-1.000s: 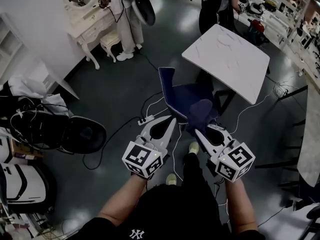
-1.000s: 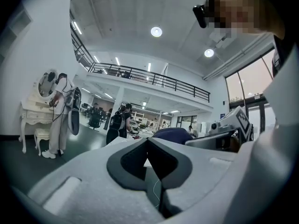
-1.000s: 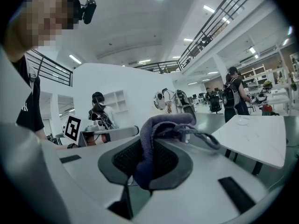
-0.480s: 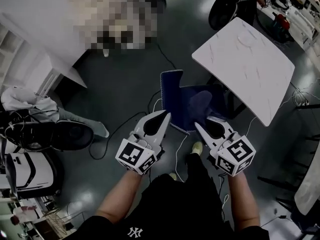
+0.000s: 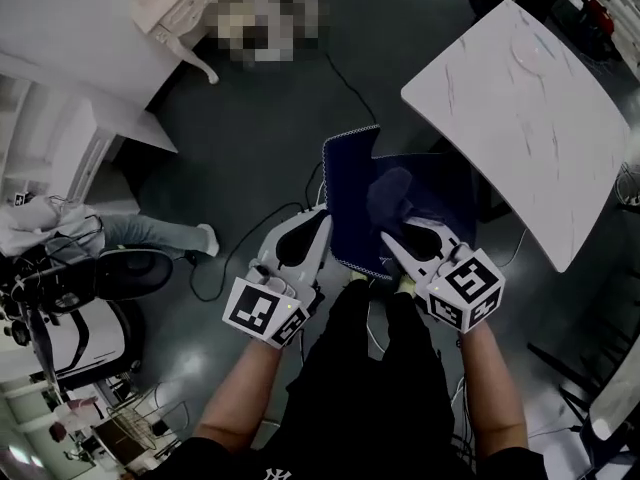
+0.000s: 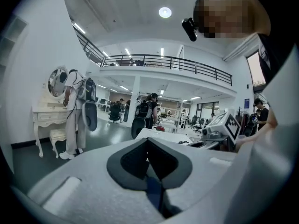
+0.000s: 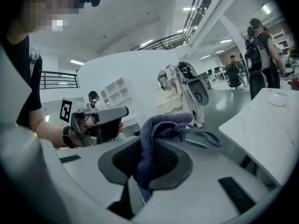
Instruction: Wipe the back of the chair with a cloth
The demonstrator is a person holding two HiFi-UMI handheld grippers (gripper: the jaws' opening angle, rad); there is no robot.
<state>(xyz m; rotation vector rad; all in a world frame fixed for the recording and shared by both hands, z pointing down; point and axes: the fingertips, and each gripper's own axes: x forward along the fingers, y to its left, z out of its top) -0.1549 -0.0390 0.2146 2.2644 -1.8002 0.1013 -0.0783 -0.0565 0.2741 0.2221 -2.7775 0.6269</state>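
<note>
The dark blue chair stands just ahead of me in the head view, its upright back (image 5: 347,193) edged with white stitching, its seat (image 5: 445,183) partly under the table. My right gripper (image 5: 386,238) is shut on a bunched blue-grey cloth (image 5: 390,194), which hangs over the seat side of the chair back. In the right gripper view the cloth (image 7: 154,129) drapes over the closed jaws of the right gripper (image 7: 140,178). My left gripper (image 5: 322,218) is shut, its tip beside the chair back's left edge. In the left gripper view the left gripper (image 6: 148,144) holds nothing that shows.
A white marble-top table (image 5: 520,118) overhangs the chair on the right. Cables (image 5: 240,258) run over the dark floor at the left. A black office chair (image 5: 130,273) and a white dresser (image 5: 90,28) stand at the left. My shoes are near the chair's base.
The chair has come closer under me. Both grippers have moved forward to the chair back, the right one still carrying the cloth.
</note>
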